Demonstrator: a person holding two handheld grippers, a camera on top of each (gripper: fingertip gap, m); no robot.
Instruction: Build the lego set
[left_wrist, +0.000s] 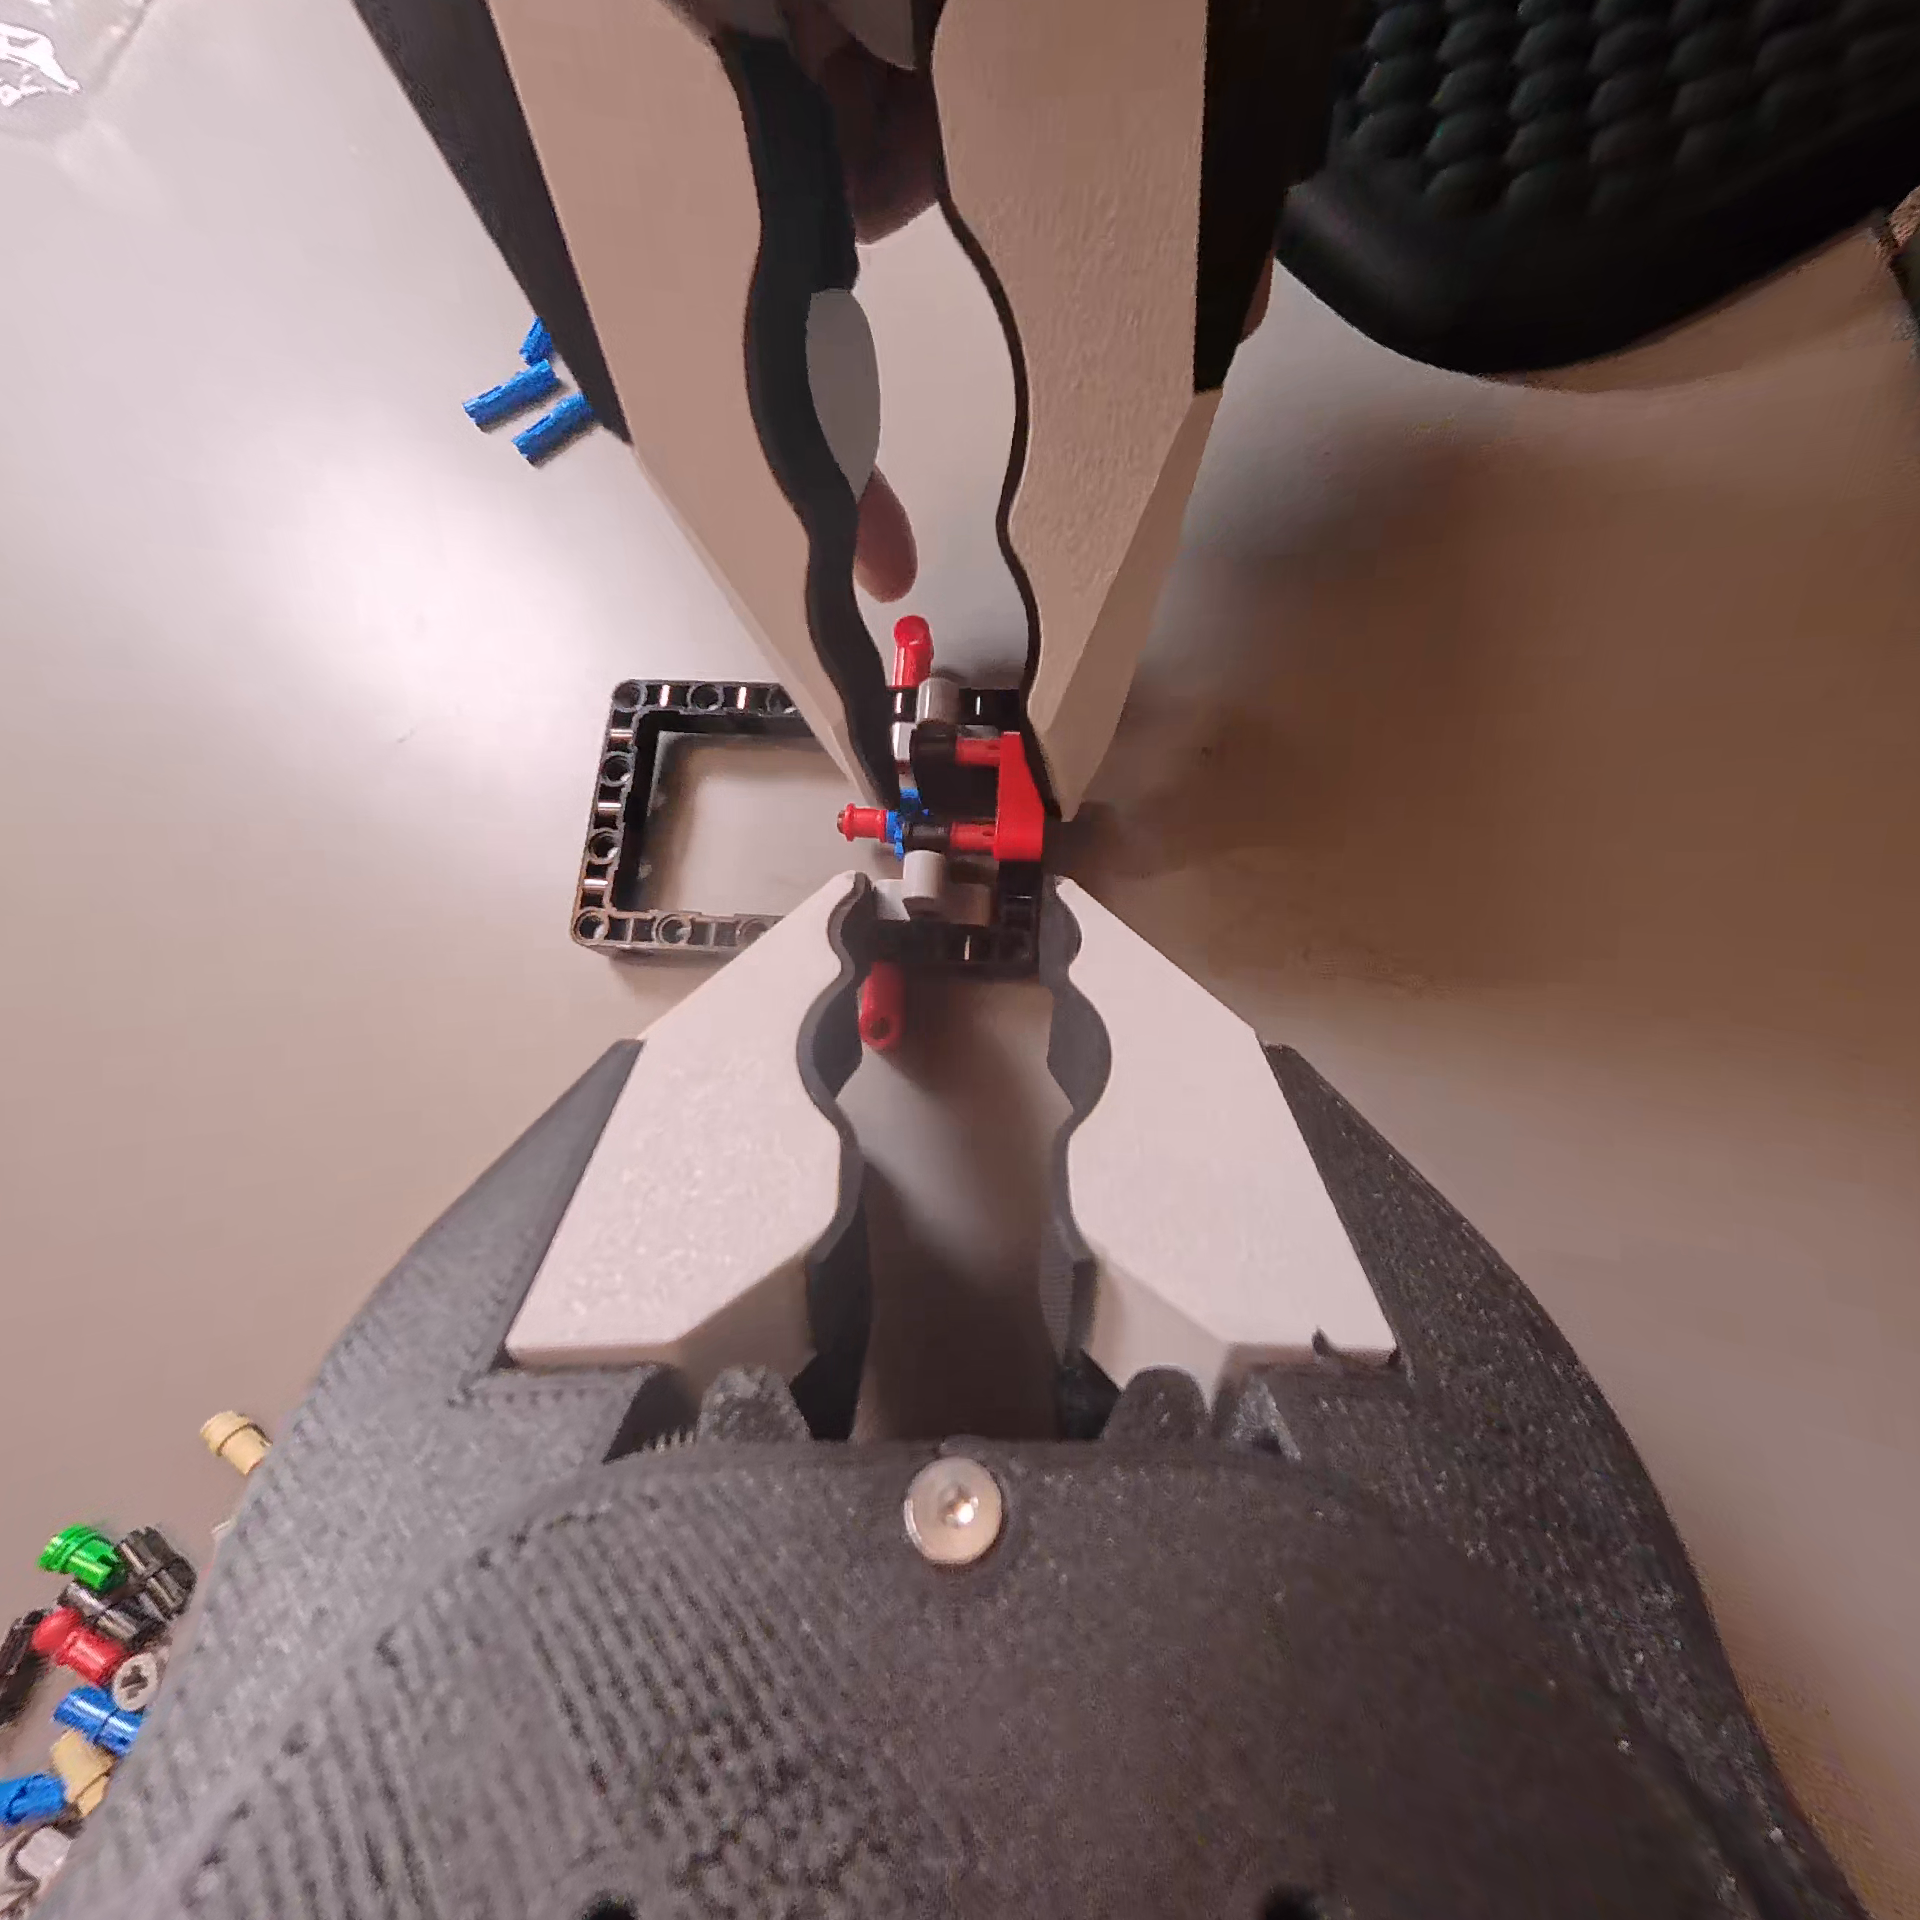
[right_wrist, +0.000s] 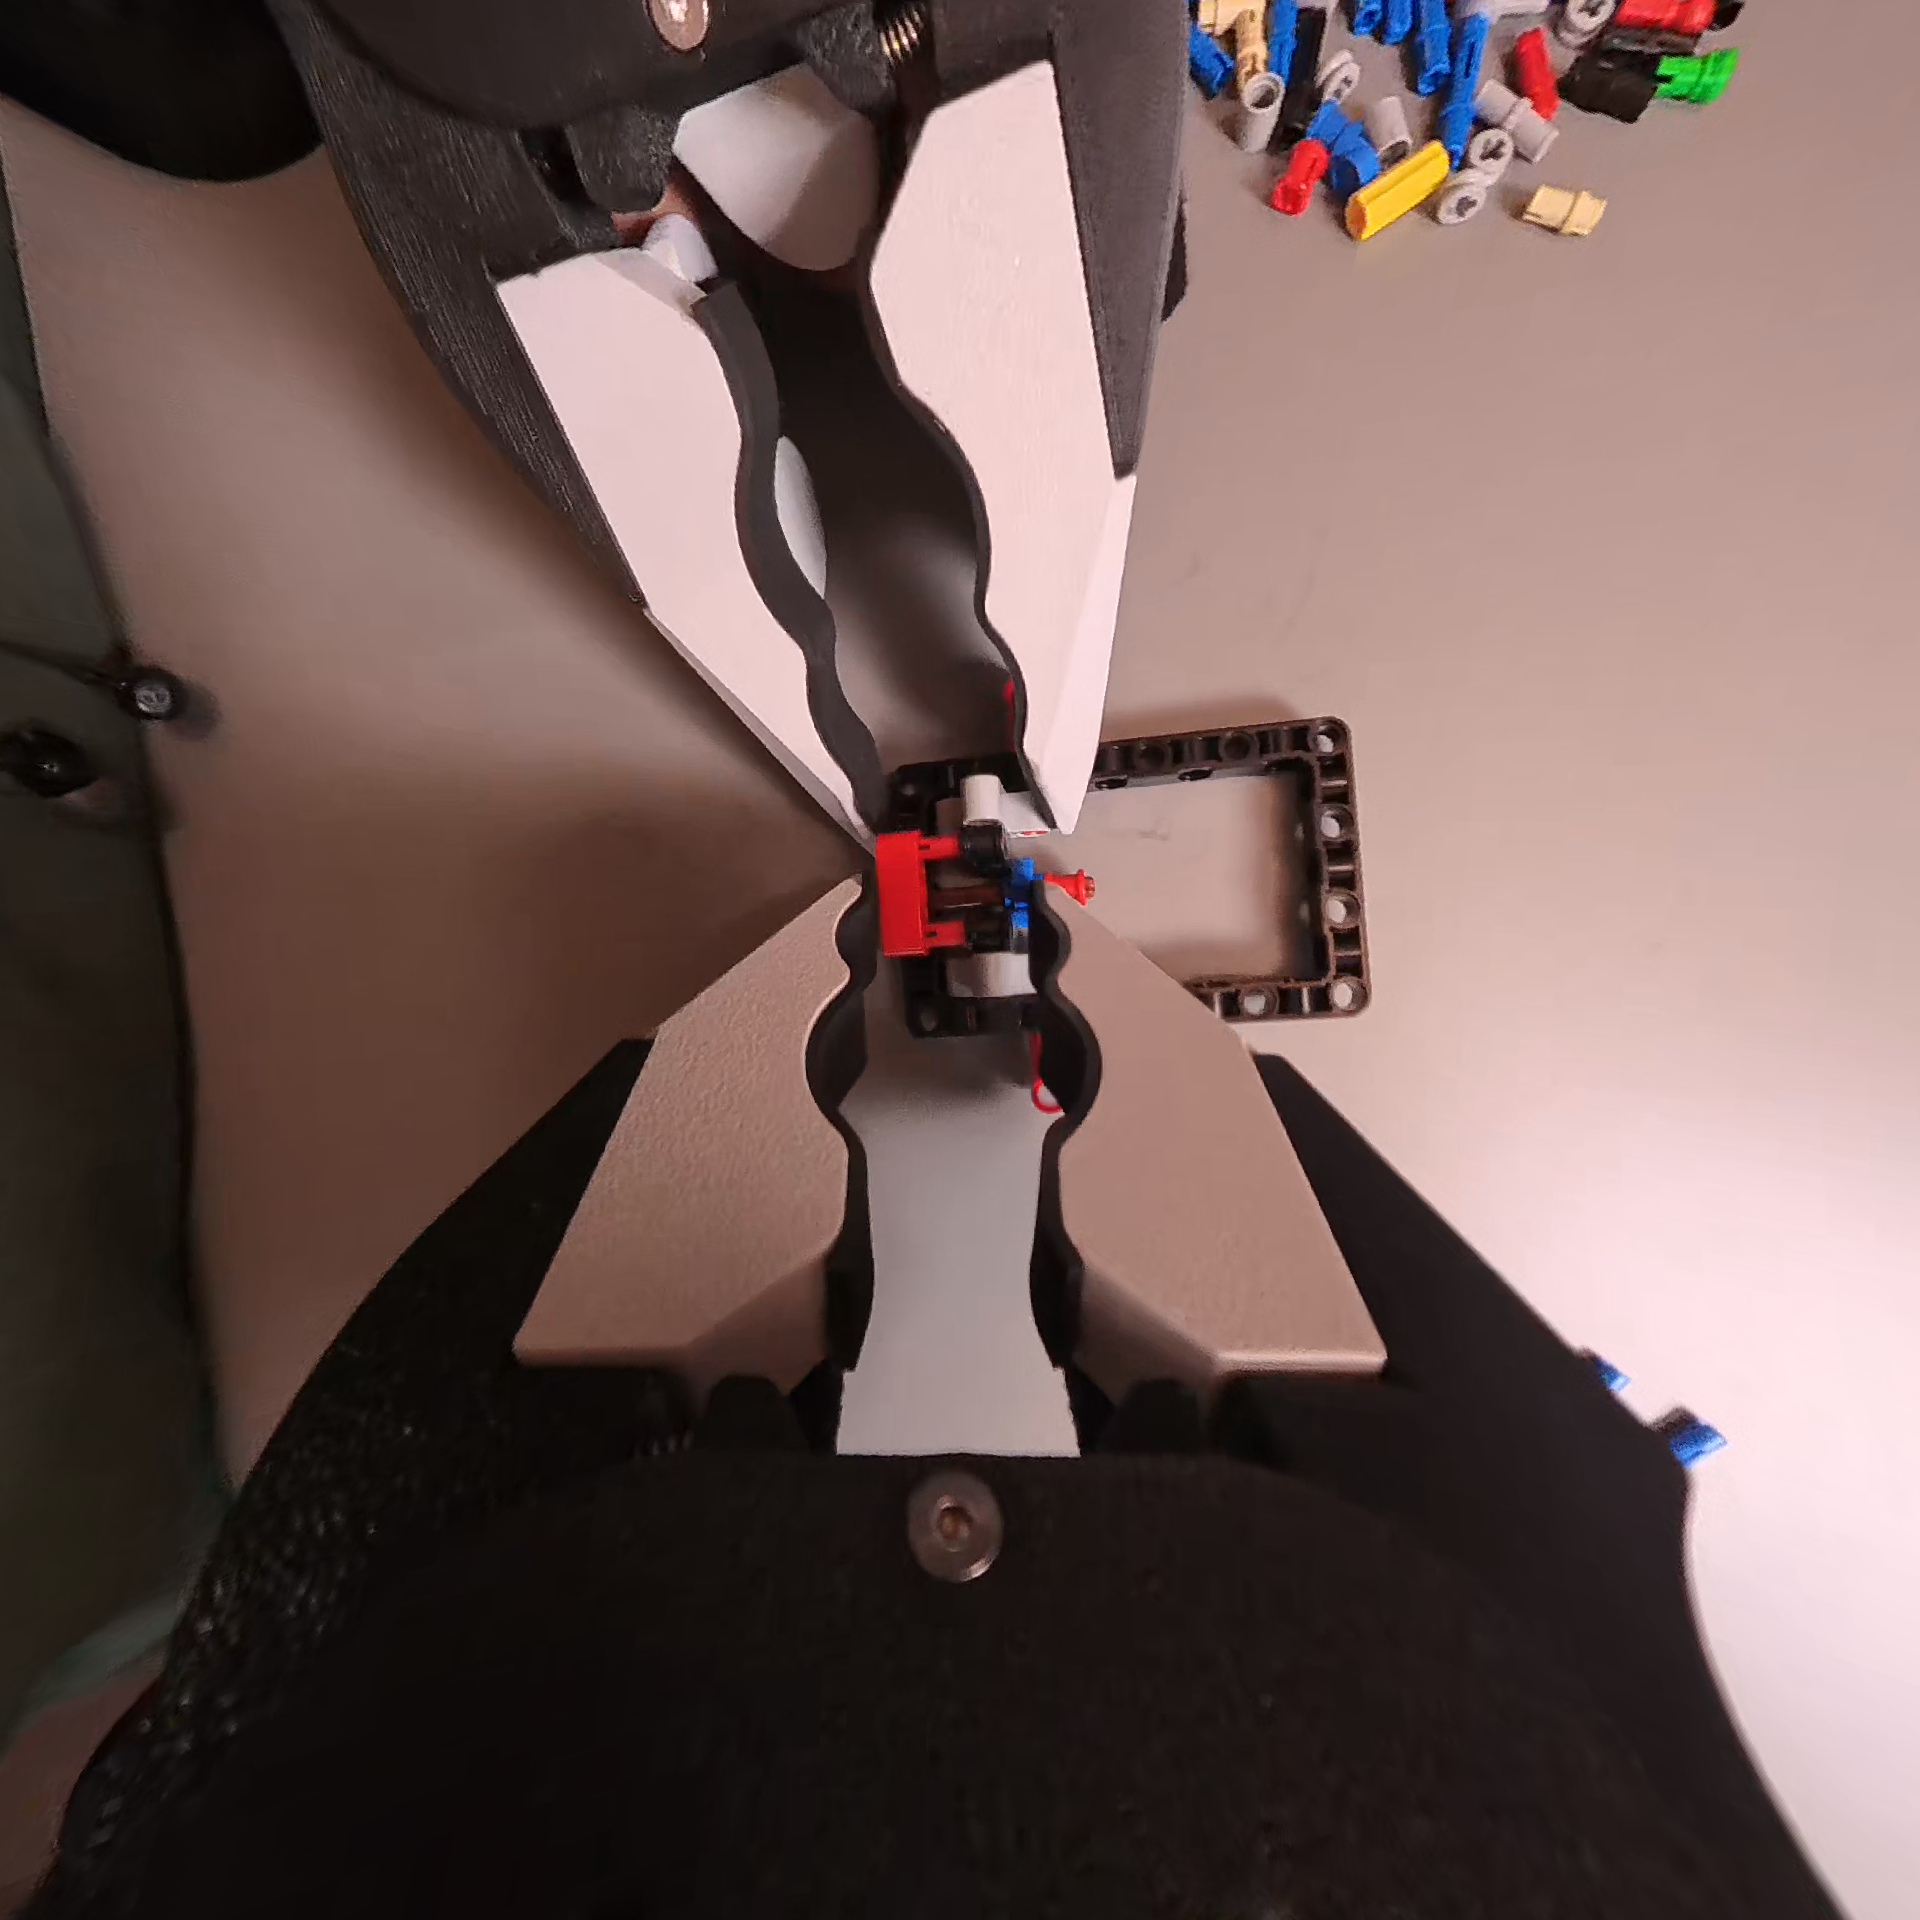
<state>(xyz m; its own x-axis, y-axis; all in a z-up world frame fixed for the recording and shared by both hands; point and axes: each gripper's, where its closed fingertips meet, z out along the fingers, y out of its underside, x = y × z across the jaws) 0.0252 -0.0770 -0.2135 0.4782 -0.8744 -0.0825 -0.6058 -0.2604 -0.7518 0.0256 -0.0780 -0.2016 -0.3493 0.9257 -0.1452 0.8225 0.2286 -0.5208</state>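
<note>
A small lego assembly (left_wrist: 961, 821) of black frame, red, grey and blue parts is held between both grippers above the table. My left gripper (left_wrist: 956, 914) is shut on its near end; the right gripper (left_wrist: 956, 769) grips the far end from opposite. In the right wrist view my right gripper (right_wrist: 956, 935) is shut on the same assembly (right_wrist: 951, 904), and the left gripper (right_wrist: 961, 805) holds it from the top. A dark rectangular lego frame (left_wrist: 665, 810) lies flat on the table beside the assembly, also visible in the right wrist view (right_wrist: 1320, 862).
A pile of small loose lego pieces (right_wrist: 1455, 104) lies at the top right of the right wrist view, and at the bottom left of the left wrist view (left_wrist: 83, 1652). Three blue pins (left_wrist: 530, 390) lie on the table. A dark textured object (left_wrist: 1621, 177) sits at the table's edge. Less than 4 cm separates the two grippers' tips. Between my right fingertips and the dark textured object (left_wrist: 1621, 177) there is roughly 15 cm.
</note>
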